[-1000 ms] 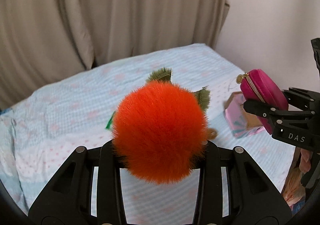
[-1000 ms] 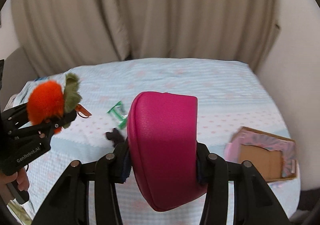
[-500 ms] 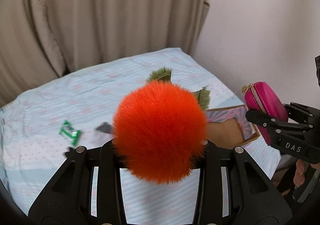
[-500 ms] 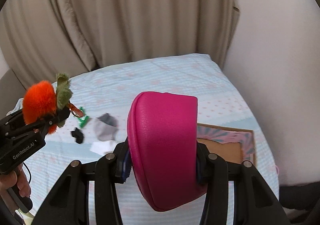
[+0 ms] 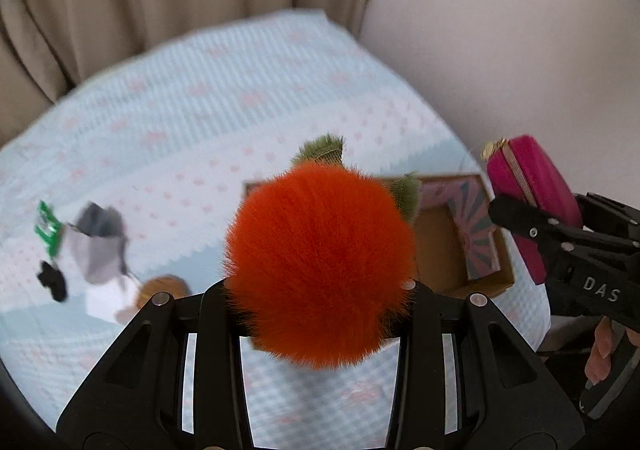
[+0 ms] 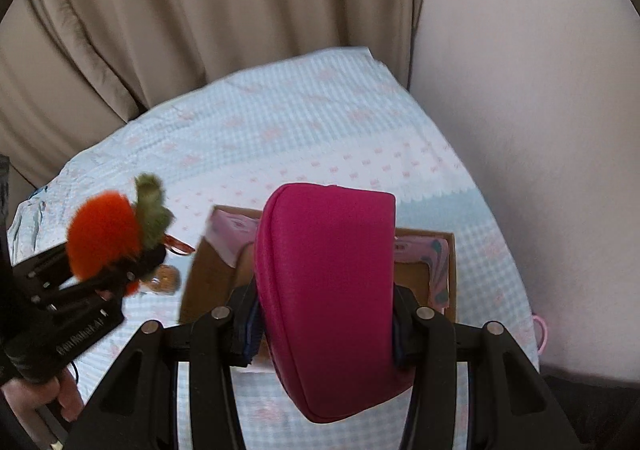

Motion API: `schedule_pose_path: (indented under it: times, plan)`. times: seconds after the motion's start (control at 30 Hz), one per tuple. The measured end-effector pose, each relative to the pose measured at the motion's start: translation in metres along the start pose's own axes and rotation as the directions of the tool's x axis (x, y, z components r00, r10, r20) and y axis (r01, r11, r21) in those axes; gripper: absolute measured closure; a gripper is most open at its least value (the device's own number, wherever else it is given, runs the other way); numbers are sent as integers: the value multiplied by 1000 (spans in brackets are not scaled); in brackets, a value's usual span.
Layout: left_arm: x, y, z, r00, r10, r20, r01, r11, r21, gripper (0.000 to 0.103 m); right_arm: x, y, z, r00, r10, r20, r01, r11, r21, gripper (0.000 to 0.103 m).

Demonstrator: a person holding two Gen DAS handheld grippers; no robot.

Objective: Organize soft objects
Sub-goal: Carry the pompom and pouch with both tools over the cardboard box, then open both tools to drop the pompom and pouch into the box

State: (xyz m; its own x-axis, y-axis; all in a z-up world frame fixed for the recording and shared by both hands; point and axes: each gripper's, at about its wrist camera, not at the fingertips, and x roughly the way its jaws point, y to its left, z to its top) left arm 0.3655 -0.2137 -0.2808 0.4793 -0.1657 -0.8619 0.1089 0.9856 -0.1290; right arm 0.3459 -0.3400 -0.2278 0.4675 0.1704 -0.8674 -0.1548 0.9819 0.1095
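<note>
My left gripper (image 5: 316,290) is shut on a fluffy orange pom-pom with green leaves (image 5: 320,266) and holds it above the bed. It also shows in the right wrist view (image 6: 104,234). My right gripper (image 6: 324,310) is shut on a magenta zip pouch (image 6: 328,290), also seen in the left wrist view (image 5: 532,190) at the right. Both hang over an open cardboard box with a pink patterned lining (image 5: 476,234), whose far wall shows in the right wrist view (image 6: 444,262).
The bed has a light blue checked sheet (image 5: 208,114). At its left lie a grey and white cloth (image 5: 96,246), a green item (image 5: 48,226), a black item (image 5: 52,278) and a brown round thing (image 5: 160,286). Curtain behind, wall at the right.
Both grippers have swung right with their loads. The box now lies right under the pom-pom and the pouch, nearer than before.
</note>
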Motion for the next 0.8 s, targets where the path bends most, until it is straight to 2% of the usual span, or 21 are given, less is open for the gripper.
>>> schedule_pose_path:
  times: [0.13,0.33,0.43,0.6,0.63,0.67,0.7,0.73,0.77,0.8]
  plan:
    - [50,-2,1,993,-5,-120,2,1000,-20,70,36,-20,-3,997,20,-79,-16,999,50,59]
    - [108,-13,-4,967,11,-253,-9,1000,10,70,82,-45,-12,976,88,-198,-54,984,171,59]
    - [132,-21,-10,953,16,-304,-8,1000,27,70,105,-54,-15,961,126,-248,-68,971,229,59]
    - [150,-25,-19,942,21,-336,-4,999,51,68,133,-62,-21,947,134,-292,-54,962,268,57]
    - [151,-26,-20,942,29,-334,-9,998,62,65,136,-65,-22,945,140,-295,-55,959,279,57]
    - [151,-27,-20,943,39,-331,-16,997,74,48,139,-66,-23,944,140,-297,-51,957,286,57]
    - [150,-27,-20,941,50,-335,-24,996,82,17,143,-67,-23,944,140,-300,-48,955,294,55]
    - [150,-26,-21,939,55,-341,-28,996,82,1,145,-68,-23,943,146,-300,-50,951,305,46]
    - [149,-24,-21,938,49,-342,-23,997,78,0,146,-70,-23,944,155,-291,-57,946,319,38]
    - [147,-22,-22,938,41,-345,-16,997,74,0,145,-72,-21,946,166,-277,-67,940,334,13]
